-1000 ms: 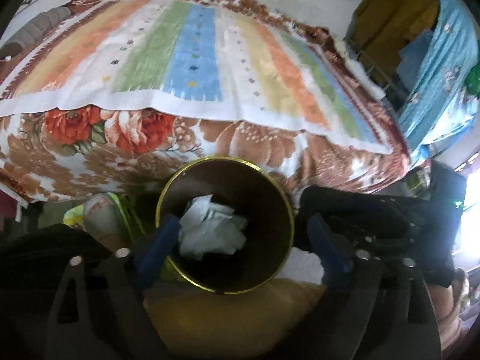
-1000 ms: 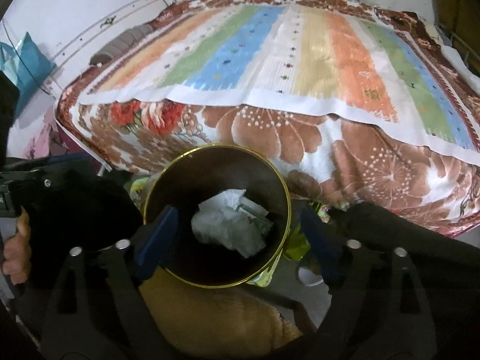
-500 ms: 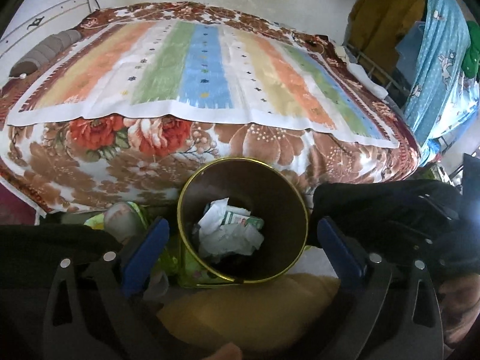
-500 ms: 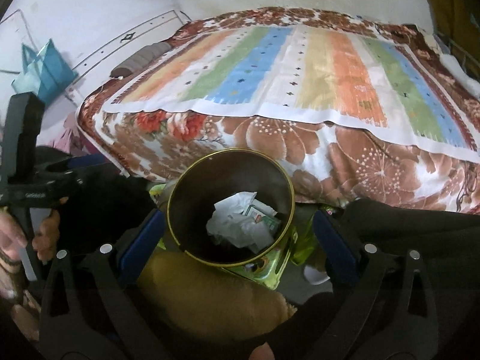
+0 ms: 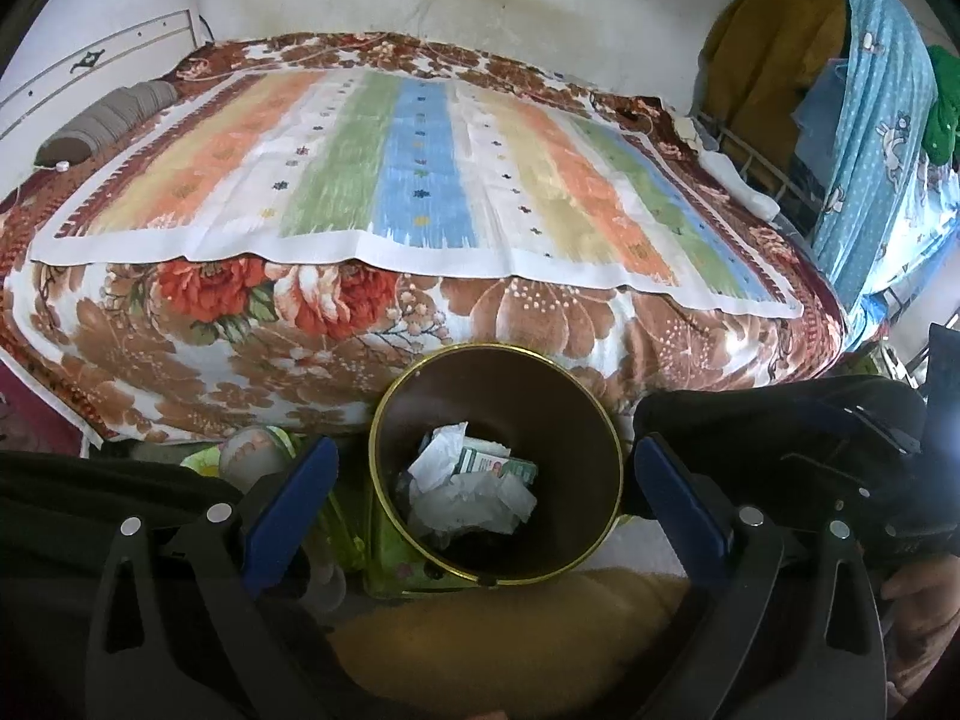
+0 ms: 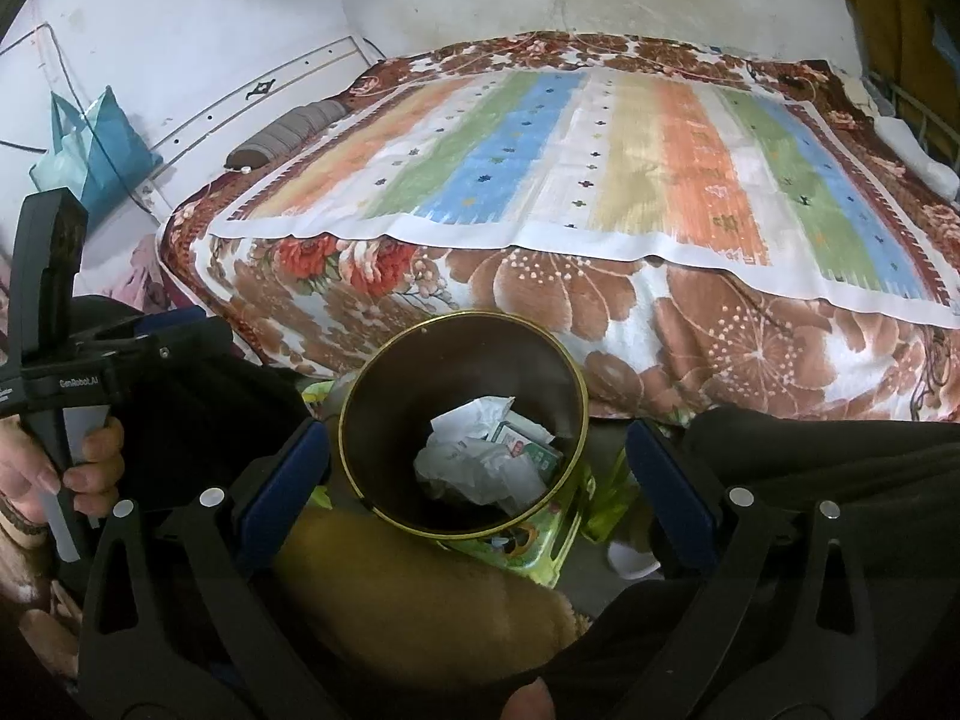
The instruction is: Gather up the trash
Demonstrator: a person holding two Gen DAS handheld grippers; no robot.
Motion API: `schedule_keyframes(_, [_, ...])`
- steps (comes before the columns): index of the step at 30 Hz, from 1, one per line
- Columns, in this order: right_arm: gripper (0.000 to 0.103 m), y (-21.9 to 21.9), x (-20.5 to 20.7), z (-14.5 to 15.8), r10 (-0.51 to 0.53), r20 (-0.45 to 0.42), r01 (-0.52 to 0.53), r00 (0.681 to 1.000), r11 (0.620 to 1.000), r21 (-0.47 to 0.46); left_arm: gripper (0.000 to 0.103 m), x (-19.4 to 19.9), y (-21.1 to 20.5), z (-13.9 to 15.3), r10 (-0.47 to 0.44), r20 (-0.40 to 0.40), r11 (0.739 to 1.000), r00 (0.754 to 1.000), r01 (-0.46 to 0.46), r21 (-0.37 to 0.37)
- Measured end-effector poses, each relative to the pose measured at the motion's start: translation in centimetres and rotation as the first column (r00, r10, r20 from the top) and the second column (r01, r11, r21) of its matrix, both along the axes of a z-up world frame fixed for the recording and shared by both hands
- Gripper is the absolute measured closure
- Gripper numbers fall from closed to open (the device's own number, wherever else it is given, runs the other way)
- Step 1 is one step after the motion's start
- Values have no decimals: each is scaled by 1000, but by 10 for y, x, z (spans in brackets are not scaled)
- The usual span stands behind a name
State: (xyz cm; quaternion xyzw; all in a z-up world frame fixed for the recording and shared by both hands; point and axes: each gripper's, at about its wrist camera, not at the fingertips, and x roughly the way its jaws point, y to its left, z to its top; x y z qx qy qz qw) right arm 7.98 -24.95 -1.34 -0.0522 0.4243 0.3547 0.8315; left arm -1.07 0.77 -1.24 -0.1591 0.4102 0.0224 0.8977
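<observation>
Both claws are hanging wide apart and gripping nothing, the left gripper [image 5: 480, 480] and right gripper [image 6: 477, 468] straddling the bin [image 5: 420, 396] at six o'clock below the bed [image 5: 420, 192]; crumpled paper [image 5: 468, 498] and, apparently, a small carton are lying inside.

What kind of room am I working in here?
Most likely a bedroom in a home: a bed with a brown floral blanket and a striped pastel cloth on top, clothes hanging at the side, and a gold-rimmed round bin holding crumpled paper.
</observation>
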Motion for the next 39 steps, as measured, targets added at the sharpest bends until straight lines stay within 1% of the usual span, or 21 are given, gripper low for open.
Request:
schedule_keyframes(12, [9, 4, -2, 0, 8, -7, -8, 1000, 1000, 5, 6, 1, -6, -3, -7, -11, 999, 1000, 8, 47])
schedule_keyframes(39, [9, 6, -3, -4, 12, -12, -11, 1000, 1000, 13, 6, -1, -5, -11, 0, -33, 999, 999, 1, 35])
